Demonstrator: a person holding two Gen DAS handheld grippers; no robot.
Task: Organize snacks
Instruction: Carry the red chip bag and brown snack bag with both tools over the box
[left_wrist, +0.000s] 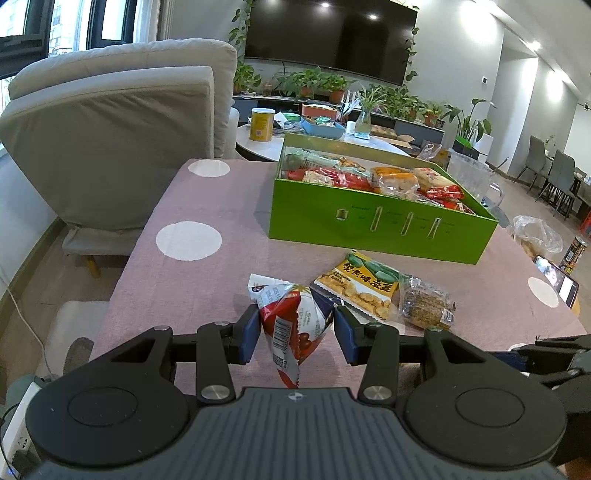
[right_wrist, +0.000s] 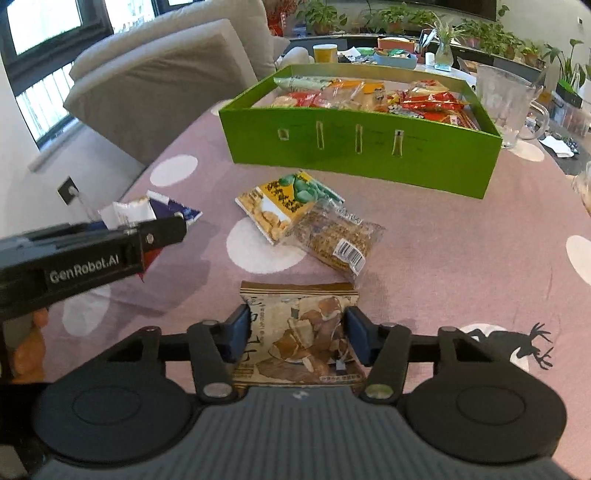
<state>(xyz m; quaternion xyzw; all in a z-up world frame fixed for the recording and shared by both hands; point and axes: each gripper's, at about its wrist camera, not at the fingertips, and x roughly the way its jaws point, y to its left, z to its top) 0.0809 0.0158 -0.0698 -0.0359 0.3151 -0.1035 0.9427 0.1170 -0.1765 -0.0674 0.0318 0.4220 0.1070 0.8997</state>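
- Snacks filled the green box (left_wrist: 373, 229) on the pink dotted tablecloth (left_wrist: 192, 192), ahead of both grippers and well apart from them.
- The left gripper (left_wrist: 295, 332) was pinched on a red, white and blue packet (left_wrist: 291, 325), its blue pads pressing the wrapper's two sides.
- Just beyond and to the right of that gripper lay a yellow cracker packet (left_wrist: 360, 284), touching a clear-wrapped brown bar (left_wrist: 424, 304) on its right.
- The right gripper (right_wrist: 297, 338) straddled a brown packet (right_wrist: 299, 332) lying flat on the cloth; its pads stood at the packet's side edges, and whether they pressed it could not be told.
- In the right wrist view the left gripper reached in from the left, level with the yellow packet, with a person's fingers (right_wrist: 29, 339) behind it.
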